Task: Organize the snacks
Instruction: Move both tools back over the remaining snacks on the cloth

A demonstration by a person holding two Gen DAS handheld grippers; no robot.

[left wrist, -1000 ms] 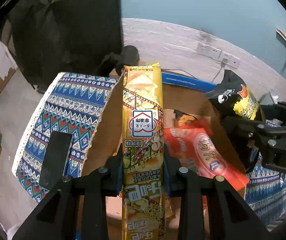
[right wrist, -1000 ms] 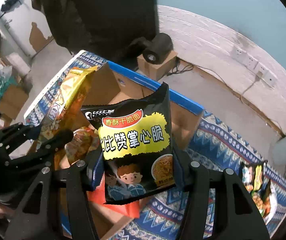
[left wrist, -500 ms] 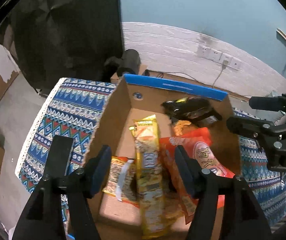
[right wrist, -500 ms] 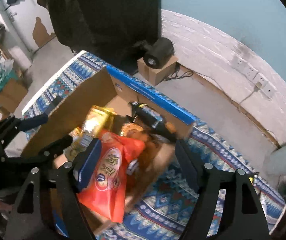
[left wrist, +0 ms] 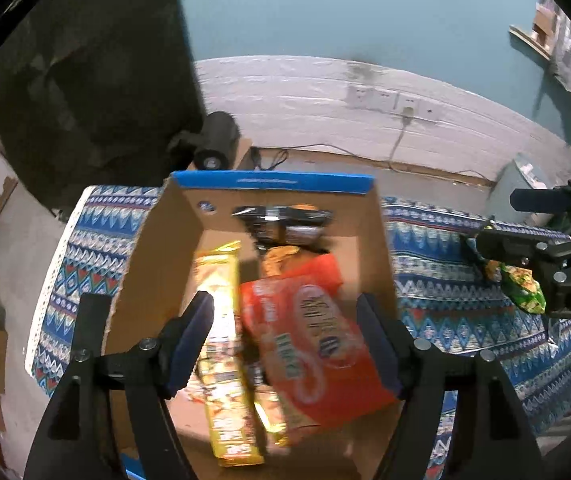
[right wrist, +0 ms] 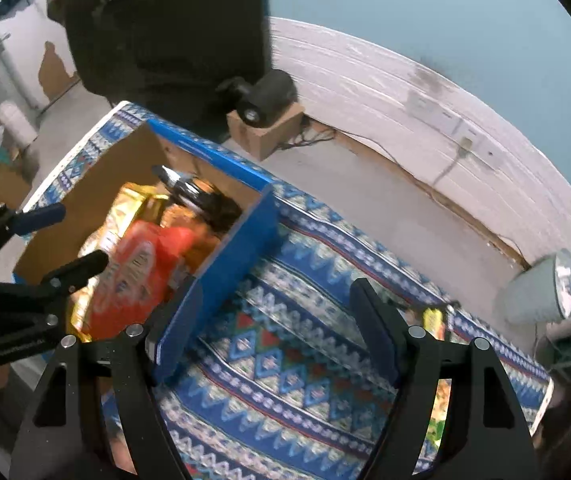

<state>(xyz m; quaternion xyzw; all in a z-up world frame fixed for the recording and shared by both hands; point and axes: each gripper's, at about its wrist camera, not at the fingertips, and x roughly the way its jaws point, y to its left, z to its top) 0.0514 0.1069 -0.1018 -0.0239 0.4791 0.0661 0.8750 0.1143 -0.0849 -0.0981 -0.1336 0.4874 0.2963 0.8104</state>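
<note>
A: status? where are the snacks

B: most are in the cardboard box: yellow pack lying lengthwise, orange bag beside it and overlapping it, black bag against the far wall. green packet not boxed, it's out on the patterned cloth covering the surface

A: grippers?

B: left gripper over the box, jaws opening, nothing pinched, the packs just lie below them. right gripper jaws wide apart, empty, hanging over the cloth beside the box's blue wall

A: risks from here?

B: 3 I'd flag
1. right gripper's inner finger sits close to that blue wall, a careless swing could clip it and shove the box
2. orange bag rides high on the pile, another drop on top could slide out over the near edge
3. green packet looks crinkly and slick, a pinch on a corner may slip

A: anything else loose?

B: more packets at the cloth's far end in the right view, too blurred to identify
</note>
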